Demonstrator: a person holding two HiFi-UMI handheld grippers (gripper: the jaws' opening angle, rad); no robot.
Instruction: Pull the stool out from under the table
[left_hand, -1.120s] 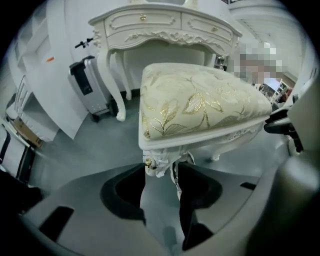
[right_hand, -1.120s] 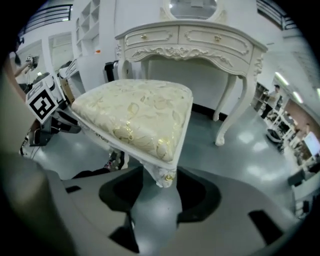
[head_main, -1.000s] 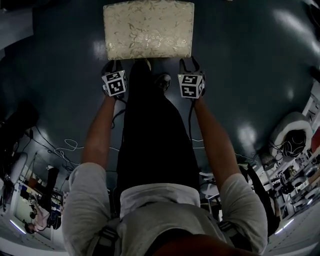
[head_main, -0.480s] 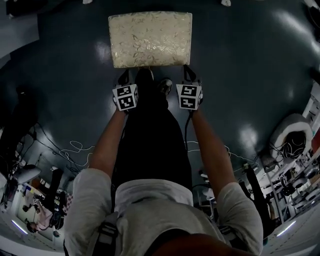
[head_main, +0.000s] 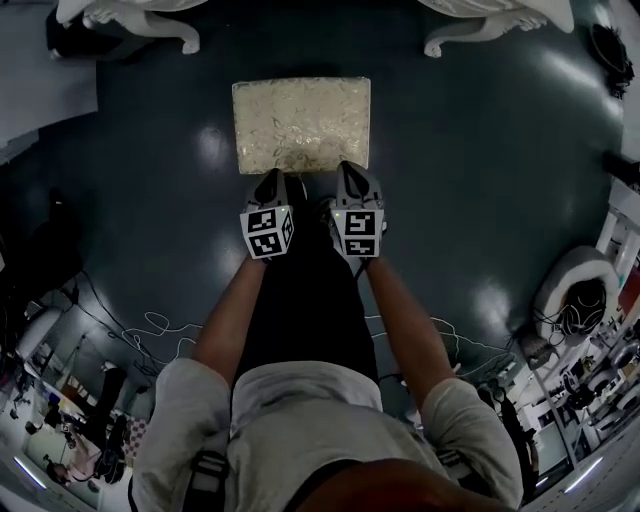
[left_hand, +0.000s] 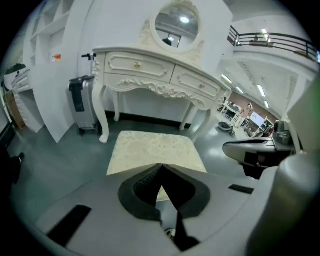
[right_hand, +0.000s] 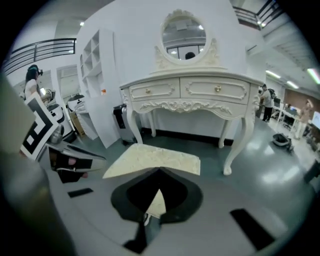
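Stool (head_main: 302, 124) stood on the floor, clear of the table (head_main: 130, 15) (task apparently done). The left tongs (head_main: 272, 185) and right tongs (head_main: 352, 180) had left its near edge, risen and pressed together, empty.
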